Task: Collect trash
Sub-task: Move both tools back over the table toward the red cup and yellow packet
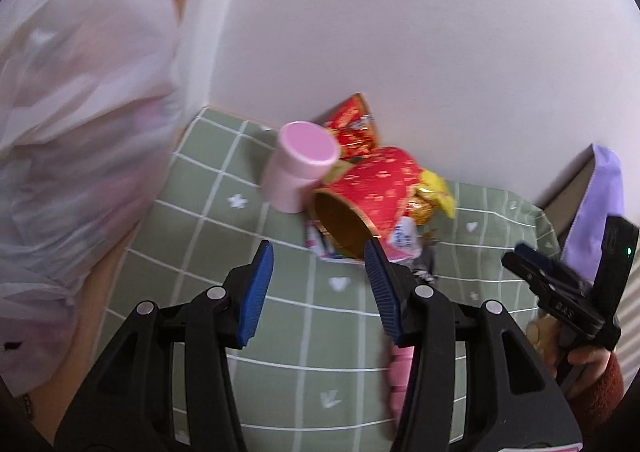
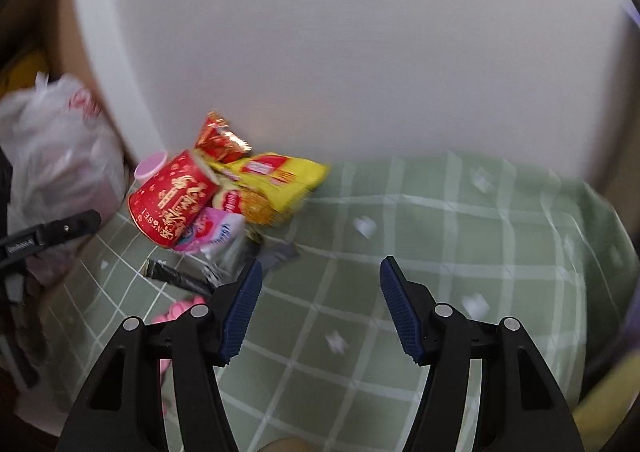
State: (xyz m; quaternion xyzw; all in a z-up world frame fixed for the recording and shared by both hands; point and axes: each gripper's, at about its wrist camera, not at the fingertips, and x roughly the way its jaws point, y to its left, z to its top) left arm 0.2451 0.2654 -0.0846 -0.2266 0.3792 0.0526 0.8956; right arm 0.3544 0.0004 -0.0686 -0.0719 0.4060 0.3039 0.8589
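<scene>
Green checked cloth [image 2: 400, 252] with white grid lines covers the desk, and a plain white wall rises behind it.

Left gripper [image 1: 320, 284] first: blue pads spread apart, nothing between them, only cloth below. Just past its right fingertip lies the red cup [image 1: 368, 195], tipped on its side, gold-lined mouth facing the gripper. Under the cup's near edge sits a pink and white wrapper [image 1: 404, 240]. Just left of the cup stands a pink cylinder [image 1: 298, 167], tilted. A yellow wrapper [image 1: 436, 191] pokes out on the cup's right, and a red and gold packet [image 1: 352, 127] sits farthest back, against the wall. Far left of the gripper, a translucent white plastic bag [image 1: 76, 111] bulges, blurred.

Over to the right gripper [image 2: 320, 308]: jaws wide too, empty, hanging above bare cloth. A dark strip of wrapper [image 2: 176, 276] lies just ahead and to its left. Beyond that, up and to the left, is the same heap, the red cup lying on its side with gold lettering showing, and the yellow wrapper behind it. The plastic bag sits well off to the left.
</scene>
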